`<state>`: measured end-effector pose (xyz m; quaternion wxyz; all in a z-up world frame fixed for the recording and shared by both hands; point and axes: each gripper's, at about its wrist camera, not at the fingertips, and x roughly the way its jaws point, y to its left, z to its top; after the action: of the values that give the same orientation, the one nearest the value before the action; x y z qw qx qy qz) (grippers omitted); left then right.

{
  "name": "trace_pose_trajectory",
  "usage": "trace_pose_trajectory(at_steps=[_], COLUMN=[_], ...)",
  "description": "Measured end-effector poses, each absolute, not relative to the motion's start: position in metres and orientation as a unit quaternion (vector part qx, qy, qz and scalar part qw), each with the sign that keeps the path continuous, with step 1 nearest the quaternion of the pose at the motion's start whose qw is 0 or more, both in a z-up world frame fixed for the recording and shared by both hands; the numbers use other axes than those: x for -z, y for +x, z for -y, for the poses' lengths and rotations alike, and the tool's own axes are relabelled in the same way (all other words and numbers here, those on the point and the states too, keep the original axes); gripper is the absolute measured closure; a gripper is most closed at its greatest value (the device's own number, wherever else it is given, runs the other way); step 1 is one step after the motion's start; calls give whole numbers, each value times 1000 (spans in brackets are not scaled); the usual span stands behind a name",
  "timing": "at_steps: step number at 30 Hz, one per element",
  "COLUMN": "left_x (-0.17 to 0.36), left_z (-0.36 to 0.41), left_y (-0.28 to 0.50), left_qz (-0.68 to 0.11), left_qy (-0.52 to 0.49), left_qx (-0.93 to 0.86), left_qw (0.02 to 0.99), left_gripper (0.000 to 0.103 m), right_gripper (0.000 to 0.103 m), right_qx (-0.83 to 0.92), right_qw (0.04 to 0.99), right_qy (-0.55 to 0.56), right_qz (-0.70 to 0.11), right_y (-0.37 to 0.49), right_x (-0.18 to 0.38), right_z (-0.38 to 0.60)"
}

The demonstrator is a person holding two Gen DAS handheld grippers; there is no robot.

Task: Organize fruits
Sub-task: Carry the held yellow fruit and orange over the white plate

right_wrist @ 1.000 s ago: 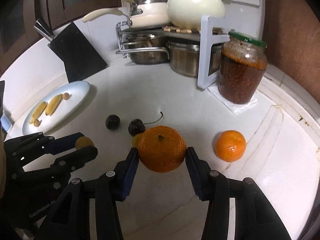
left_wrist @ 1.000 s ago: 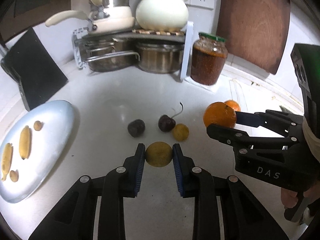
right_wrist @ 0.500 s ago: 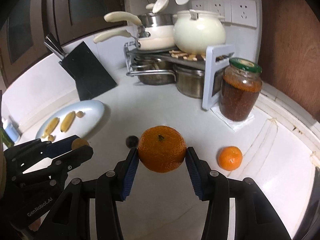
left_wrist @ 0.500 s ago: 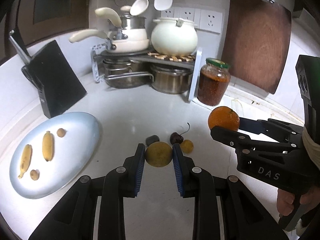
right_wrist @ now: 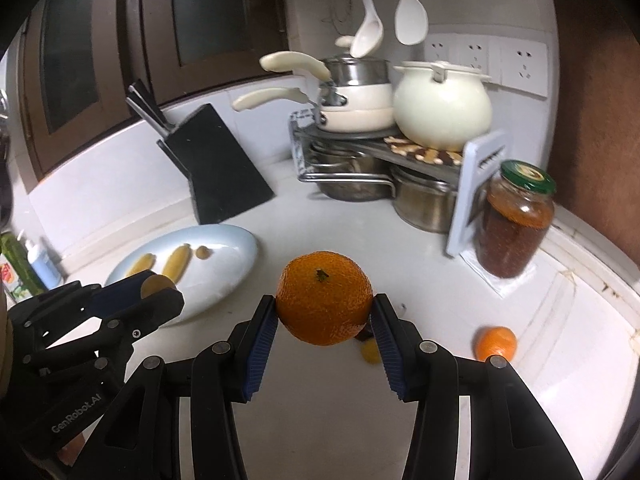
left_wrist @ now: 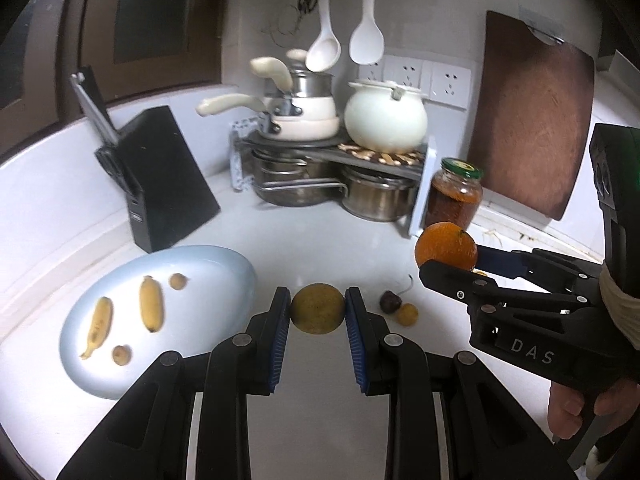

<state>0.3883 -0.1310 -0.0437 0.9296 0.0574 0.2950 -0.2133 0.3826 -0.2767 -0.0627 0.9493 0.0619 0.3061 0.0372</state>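
white counter [left_wrist: 304, 256]: two bananas [left_wrist: 151, 309], two oranges [right_wrist: 325, 303], one plate [left_wrist: 224, 268].

1. Left gripper [left_wrist: 318, 309] clamped on a yellow-green round fruit [left_wrist: 317, 308], held above the white counter [left_wrist: 328, 248].
2. Right gripper [left_wrist: 448, 258] comes in from the right – gripping an orange [left_wrist: 445, 245], a hand [left_wrist: 580, 404] on its handle.
3. Pale blue plate [left_wrist: 224, 272] to the left – two small bananas [left_wrist: 151, 309] and two small round fruits on it.
4. Dark cherry [left_wrist: 389, 302] and small yellow fruit [left_wrist: 407, 315] touching on the counter.
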Motion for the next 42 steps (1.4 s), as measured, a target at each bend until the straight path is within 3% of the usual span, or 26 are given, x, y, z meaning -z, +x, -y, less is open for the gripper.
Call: trace_pose_trajectory(at_steps=[24,42], left_x=[19,32], left_z=[47,-2], left_y=[408,445], left_qz=[-258,-279], left_qy=[45,44], left_qx=[131,88], left_qw=[956,955], left_gripper=[75,75], right_gripper=[54,54], right_qx=[-115,-142], right_qw=[949,939], right_qy=[49,37], right_qz=[-291,-312], right_y=[429,475], right_x=[41,52], right_z=[193,142])
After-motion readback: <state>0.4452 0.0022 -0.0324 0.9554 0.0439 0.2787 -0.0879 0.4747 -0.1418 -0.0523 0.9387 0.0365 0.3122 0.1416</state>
